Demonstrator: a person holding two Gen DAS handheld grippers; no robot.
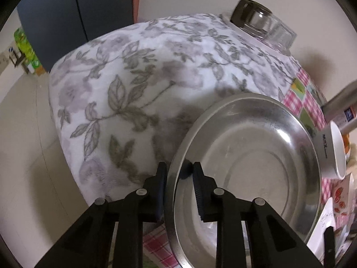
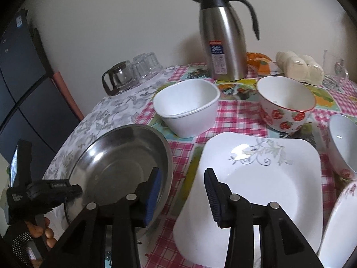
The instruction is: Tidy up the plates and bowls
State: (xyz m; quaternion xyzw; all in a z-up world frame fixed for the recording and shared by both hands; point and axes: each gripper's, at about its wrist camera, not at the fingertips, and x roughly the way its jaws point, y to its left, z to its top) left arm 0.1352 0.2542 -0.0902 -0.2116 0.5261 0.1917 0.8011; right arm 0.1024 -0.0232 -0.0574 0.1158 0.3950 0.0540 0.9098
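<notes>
Left wrist: left claw (image 1: 179, 174) pinches the steel plate (image 1: 245, 156) rim; right claw (image 2: 183, 192) gapes wide above the square plate (image 2: 279, 178) edge.

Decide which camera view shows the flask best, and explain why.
Right wrist view: the flask stands whole, lid to base, with handle and label. The left wrist view catches only a blurred strip of its body at the right edge.

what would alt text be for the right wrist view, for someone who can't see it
The open right gripper hovers over a pink checked tablecloth, between a steel plate held at its rim by the left gripper and a square white plate. Behind stand a white bowl, a strawberry bowl and a steel jug.
</notes>
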